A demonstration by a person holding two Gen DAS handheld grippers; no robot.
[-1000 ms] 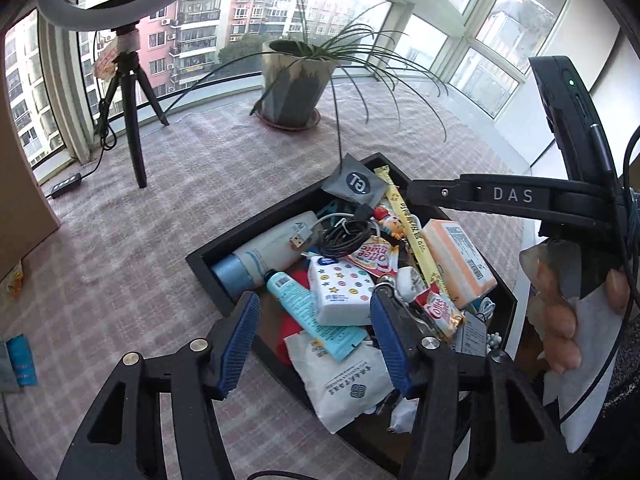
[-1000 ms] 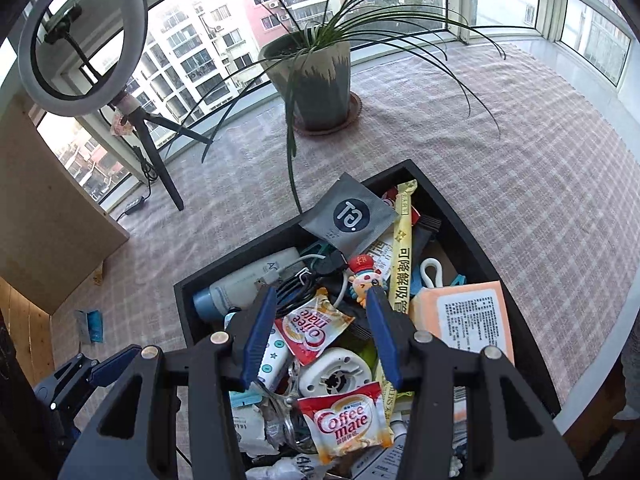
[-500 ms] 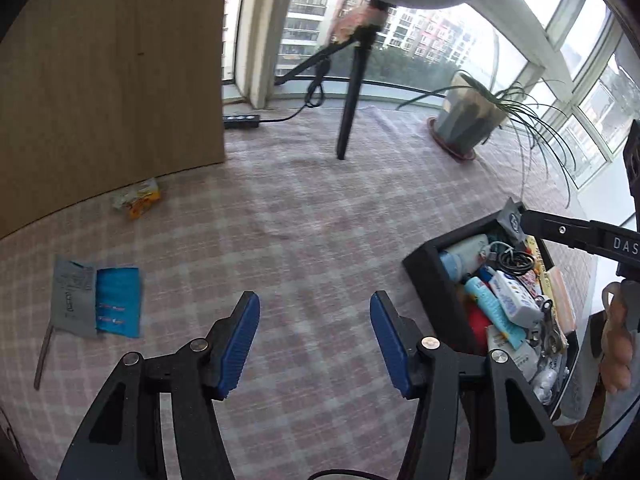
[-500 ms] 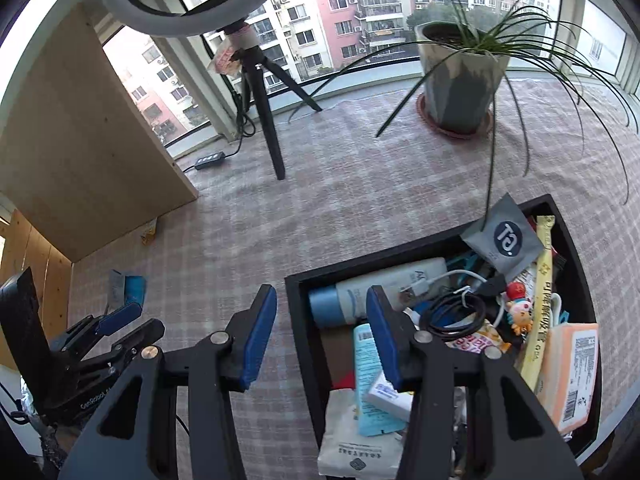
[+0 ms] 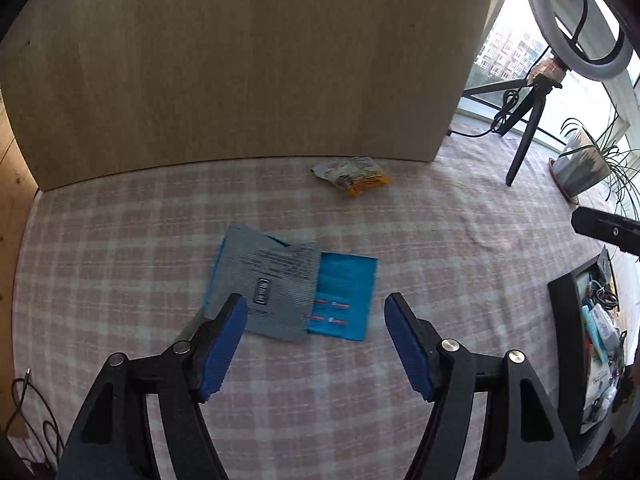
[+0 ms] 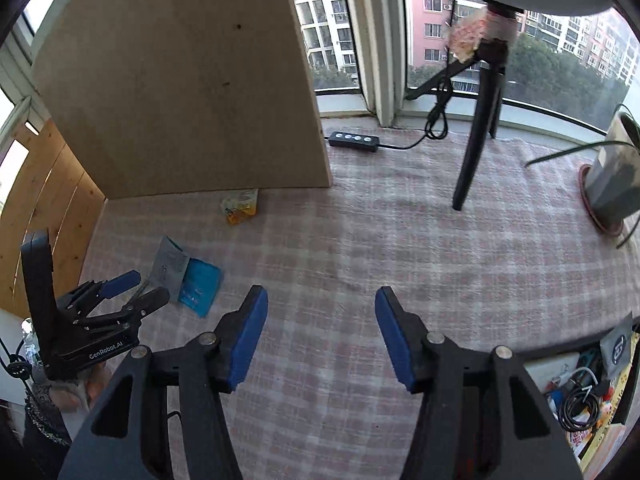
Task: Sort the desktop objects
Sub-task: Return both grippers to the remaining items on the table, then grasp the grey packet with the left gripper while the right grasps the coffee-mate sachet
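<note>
Both the left claw [image 5: 312,344] and right claw [image 6: 320,336], just widened, are empty, so flat grey packet [image 5: 272,284] overlapping blue packet [image 5: 344,296] on the bench [image 5: 440,240] may lift together.

- Tablecloth [image 5: 460,264]: pink and white check.
- Grey packet [image 5: 276,284] with dark print, overlapping a bright blue packet [image 5: 344,292].
- Snack packet [image 5: 354,174]: yellow-orange and white.
- Gripper pads [image 5: 222,350]: blue (black frames).
- Board [image 5: 248,60]: pale tan wood.

Bare checked cloth [image 6: 360,264] between wooden board [image 6: 180,80], tripod leg [image 6: 472,160] and black tray [image 6: 576,348] edge.
</note>
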